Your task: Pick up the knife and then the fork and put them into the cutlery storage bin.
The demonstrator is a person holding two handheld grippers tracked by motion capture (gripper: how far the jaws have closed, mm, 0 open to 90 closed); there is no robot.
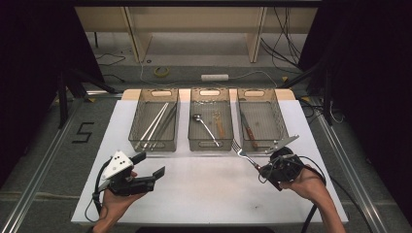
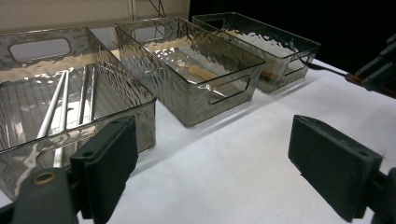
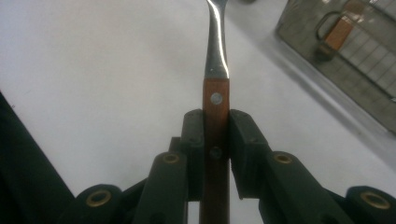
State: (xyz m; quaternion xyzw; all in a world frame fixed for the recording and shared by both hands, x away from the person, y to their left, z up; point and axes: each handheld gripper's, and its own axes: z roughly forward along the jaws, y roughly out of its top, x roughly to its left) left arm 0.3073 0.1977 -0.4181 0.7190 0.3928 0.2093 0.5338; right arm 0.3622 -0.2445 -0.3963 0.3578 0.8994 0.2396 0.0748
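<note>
Right gripper (image 3: 216,140): clamped on fork (image 3: 216,84) by wooden handle, seen lower right of high view, tines aimed up-left toward gap between middle bin (image 1: 209,125) and right bin (image 1: 260,121). Left gripper (image 2: 233,163): jaws wide apart, nothing between, lower left of high view.

Risks, as judged: grip narrow and far back on handle, so possible swivel or slip of fork between pads on any quick tilt; tines near bin rims, so possible snag on a wall and a nudged bin; possible drop into wrong bin, since knife-like piece lies in right one, spoon (image 1: 206,127) in middle, chopsticks (image 1: 155,125) in left bin (image 1: 154,121).

Surface: white table (image 1: 204,189), plain and smooth. Beyond: grey floor, tape roll (image 1: 162,71), loose cables, dark curtains at both sides.
</note>
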